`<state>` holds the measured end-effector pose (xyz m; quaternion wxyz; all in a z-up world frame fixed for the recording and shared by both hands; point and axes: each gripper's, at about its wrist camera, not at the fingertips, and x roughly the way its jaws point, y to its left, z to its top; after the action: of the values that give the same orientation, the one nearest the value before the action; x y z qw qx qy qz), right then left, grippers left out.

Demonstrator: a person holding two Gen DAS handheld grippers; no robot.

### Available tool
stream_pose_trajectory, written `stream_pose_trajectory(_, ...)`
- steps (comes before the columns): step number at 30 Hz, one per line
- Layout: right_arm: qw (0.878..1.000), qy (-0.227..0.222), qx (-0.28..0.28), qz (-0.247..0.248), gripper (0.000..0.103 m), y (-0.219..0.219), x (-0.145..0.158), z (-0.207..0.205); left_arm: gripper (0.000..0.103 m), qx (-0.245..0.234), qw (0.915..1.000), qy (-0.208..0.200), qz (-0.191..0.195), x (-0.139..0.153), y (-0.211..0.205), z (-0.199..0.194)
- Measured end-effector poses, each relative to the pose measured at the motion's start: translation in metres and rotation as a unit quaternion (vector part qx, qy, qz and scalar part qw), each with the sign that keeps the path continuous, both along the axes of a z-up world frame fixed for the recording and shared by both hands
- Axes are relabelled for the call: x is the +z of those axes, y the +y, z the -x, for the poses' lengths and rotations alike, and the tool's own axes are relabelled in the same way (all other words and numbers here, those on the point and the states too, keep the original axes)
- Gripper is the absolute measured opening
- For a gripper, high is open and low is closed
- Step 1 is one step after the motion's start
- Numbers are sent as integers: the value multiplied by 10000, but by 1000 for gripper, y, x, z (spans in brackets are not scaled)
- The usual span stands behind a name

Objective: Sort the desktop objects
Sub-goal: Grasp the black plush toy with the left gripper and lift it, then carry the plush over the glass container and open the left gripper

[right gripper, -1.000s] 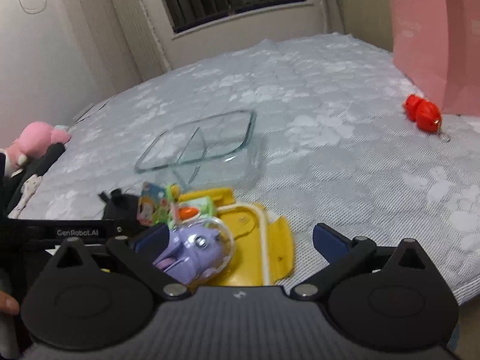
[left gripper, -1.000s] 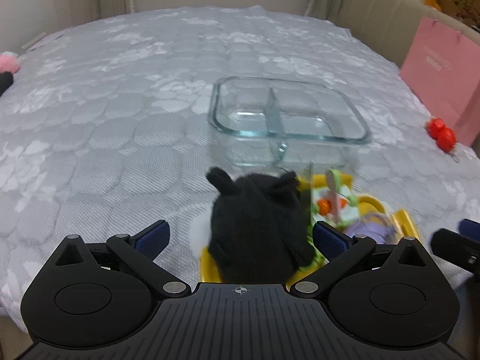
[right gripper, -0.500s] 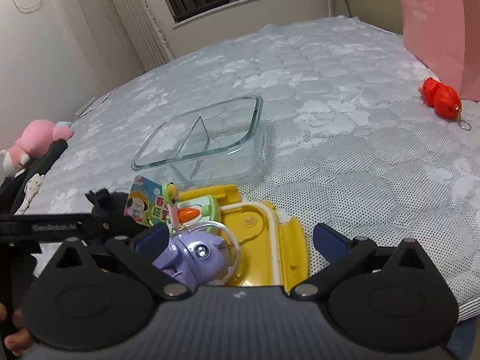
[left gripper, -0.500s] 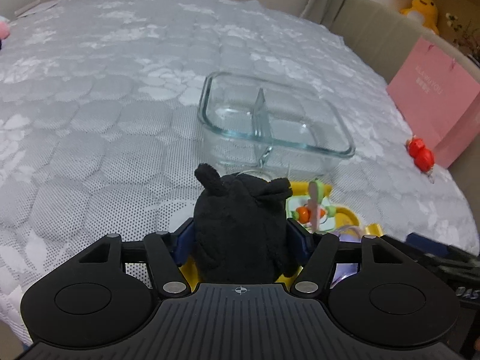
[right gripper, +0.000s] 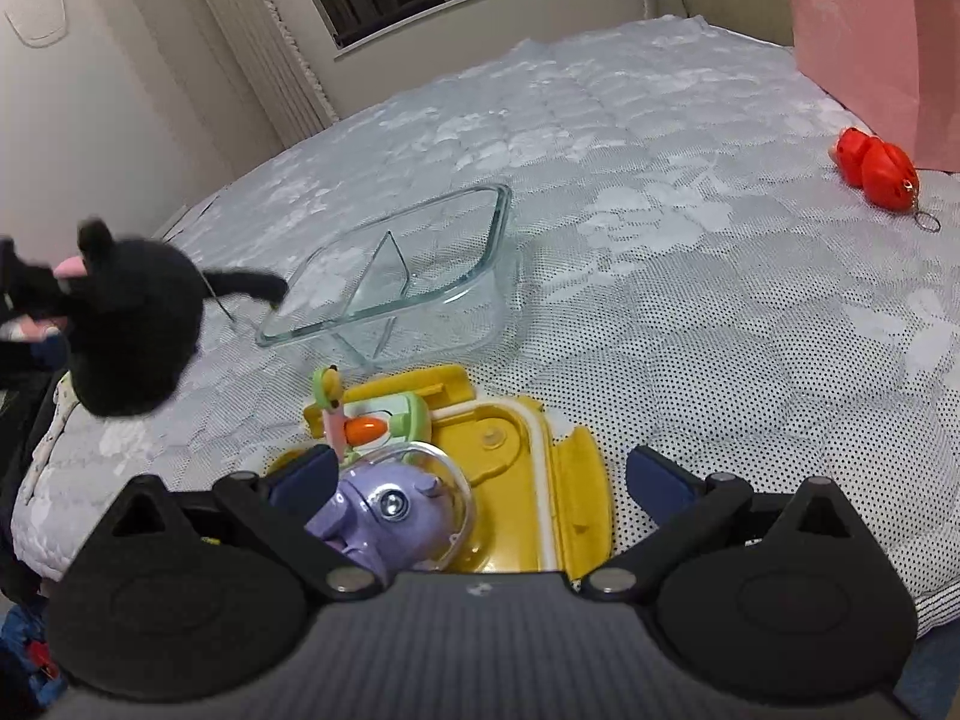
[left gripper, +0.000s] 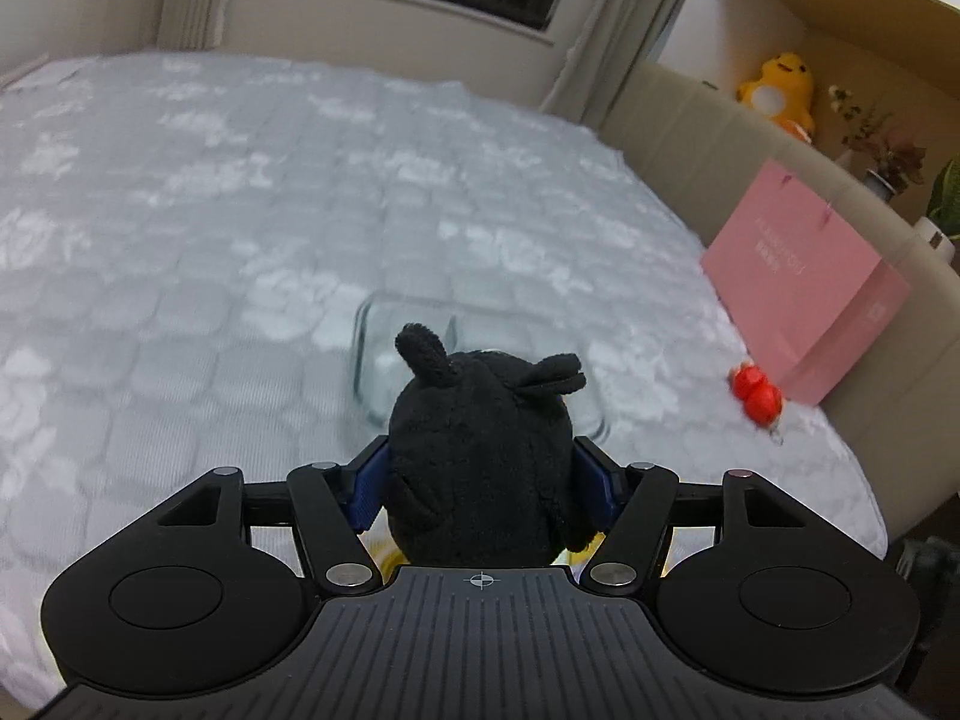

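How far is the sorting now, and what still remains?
Nothing is sorted yet: the glass dish holds nothing. In hand: the left gripper is shut on the black plush toy, lifted off the bed. Left: the purple toy and carrot toy on the yellow lid; the right gripper is open.

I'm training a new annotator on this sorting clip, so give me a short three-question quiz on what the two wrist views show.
1. True or false: the left gripper is shut on the black plush toy.
2. Which item lies on the yellow lid between the open fingers of the right gripper? A) red keychain toy B) purple toy in a clear dome C) pink bag
3. Fill in: the glass container has ___ compartments, both empty.

Key: 1 true; 2 B; 3 two.
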<state>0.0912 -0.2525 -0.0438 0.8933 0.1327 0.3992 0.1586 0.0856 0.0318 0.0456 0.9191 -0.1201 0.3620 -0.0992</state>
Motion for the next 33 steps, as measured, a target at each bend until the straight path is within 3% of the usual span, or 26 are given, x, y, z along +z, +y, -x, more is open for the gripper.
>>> stream_pose_trajectory(7, 9999, 16, 10, -136, 103, -5, -1, -6, 69, 145, 9987, -404, -287, 10, -11, -48)
stream_pose_trajectory(11, 9999, 25, 9, -119, 103, -6, -2, -12, 70, 205, 9992, 41, -343, -17, -17, -94)
stream_pose_trajectory(14, 9999, 75, 31, -102, 103, -5, -3, -18, 64, 279, 9973, 385, -563, -43, -23, -123)
stream_pose_trajectory(17, 9999, 54, 102, -1, 103, -1, -2, -24, 66, 304, 9959, 481, -706, -57, -26, -137)
stream_pose_trajectory(19, 9999, 3, 132, 41, 103, 1, 0, -27, 68, 270, 9959, 621, -595, -64, -22, -144)
stream_pose_trajectory(22, 9998, -96, 150, 35, 102, 4, 3, -31, 69, 328, 9966, 665, -354, -65, -9, -144)
stream_pose_trajectory(23, 9997, -164, 155, 0, 100, 4, 5, -33, 75, 356, 9971, 636, -238, -63, -2, -139)
stream_pose_trajectory(25, 9993, -308, 198, -77, 85, 7, 11, -37, 88, 430, 9976, 547, -14, -58, 12, -125)
stream_pose_trajectory(27, 9988, -379, 294, -106, 81, 14, 18, -46, 93, 490, 9976, 483, -15, -55, 20, -109)
stream_pose_trajectory(33, 9943, -798, 707, 14, 75, 64, 41, -89, 94, 524, 9962, 625, -293, -65, 35, -67)
